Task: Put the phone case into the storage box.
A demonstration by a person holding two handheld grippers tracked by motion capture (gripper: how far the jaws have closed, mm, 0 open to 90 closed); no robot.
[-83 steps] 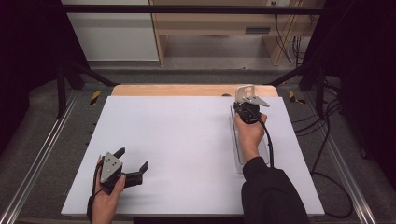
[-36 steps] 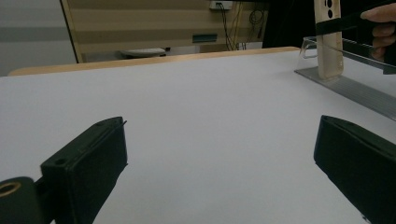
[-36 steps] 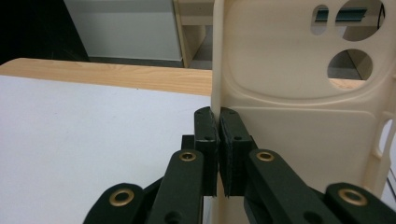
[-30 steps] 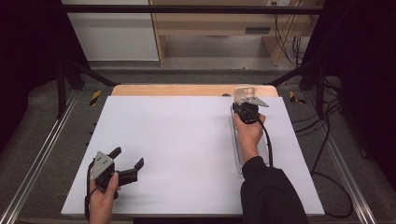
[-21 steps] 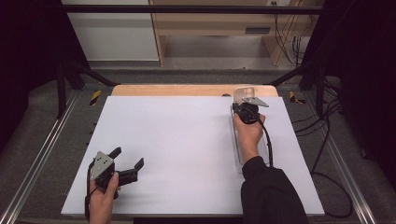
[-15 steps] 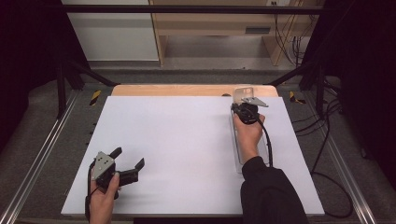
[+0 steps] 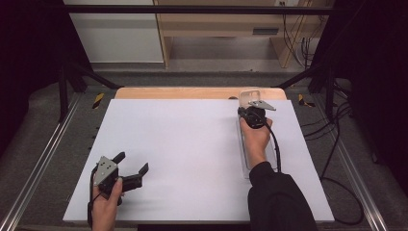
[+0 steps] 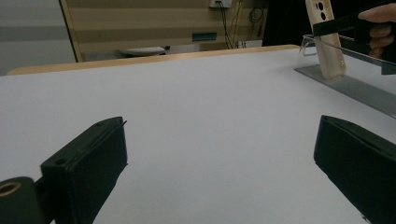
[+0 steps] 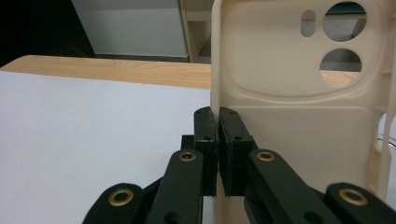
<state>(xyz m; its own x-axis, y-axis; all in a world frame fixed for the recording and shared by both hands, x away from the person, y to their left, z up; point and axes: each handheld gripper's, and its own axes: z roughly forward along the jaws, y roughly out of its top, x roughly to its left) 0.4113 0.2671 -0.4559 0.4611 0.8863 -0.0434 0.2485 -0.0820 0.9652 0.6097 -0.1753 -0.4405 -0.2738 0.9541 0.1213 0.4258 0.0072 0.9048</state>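
Note:
A cream phone case with camera cut-outs stands upright at the far right of the white table, over the far end of a clear plastic stand. My right gripper is shut on the case's left edge, jaws pressed together. In the left gripper view the case leans against the stand, with the right gripper clamped across it. My left gripper rests low at the near left, open with nothing between its pads.
A white sheet covers the table, with a wooden strip along the far edge. Metal rails run down both sides. Cables lie on the floor at right. A pale cabinet stands behind.
Since the earliest frame my left gripper has drifted slightly left and nearer. In the last second nothing visibly moves; the right gripper keeps hold of the case.

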